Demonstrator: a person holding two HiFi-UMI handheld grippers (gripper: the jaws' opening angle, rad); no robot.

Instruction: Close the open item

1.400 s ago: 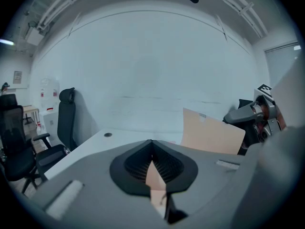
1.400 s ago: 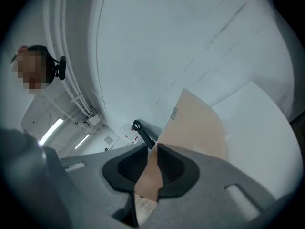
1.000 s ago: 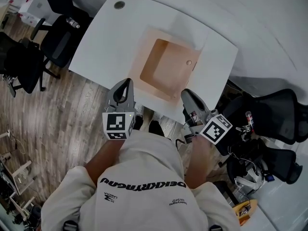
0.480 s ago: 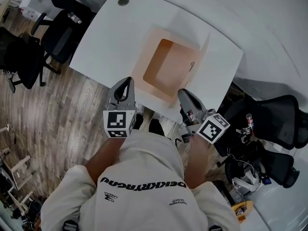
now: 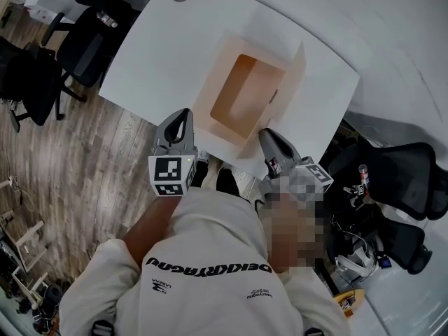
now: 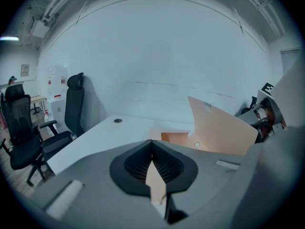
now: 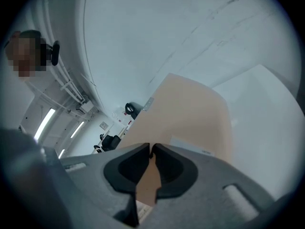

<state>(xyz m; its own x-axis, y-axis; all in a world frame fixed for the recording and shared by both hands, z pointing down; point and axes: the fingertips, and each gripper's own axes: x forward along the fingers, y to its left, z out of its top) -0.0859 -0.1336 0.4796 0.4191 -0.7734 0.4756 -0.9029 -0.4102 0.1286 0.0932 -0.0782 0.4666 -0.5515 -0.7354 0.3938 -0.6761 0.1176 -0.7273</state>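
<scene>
- We are clamping the left gripper (image 6: pixel 152 148) on a thin strip of cardboard at the near left of the box (image 5: pixel 241 93). Its jaws are pressing together on that strip, and we judge this is pinning the base so that it is not sliding.
- We are pinching the near edge of the lid (image 5: pixel 294 72) in the right gripper (image 7: pixel 151 149). Its jaws have just been easing open slightly, yet the tan card is sitting between them and the pads are touching it.
- The lid is standing tilted along the box's right side, its tan inner face looking toward the open tray. We think it is being held there to be swung over leftward.
- The box is lying by the near edge of the worktop (image 5: pixel 154 54), toward its right corner, where both grippers are reaching it.
- The closing is only beginning: the tray is gaping open.
</scene>
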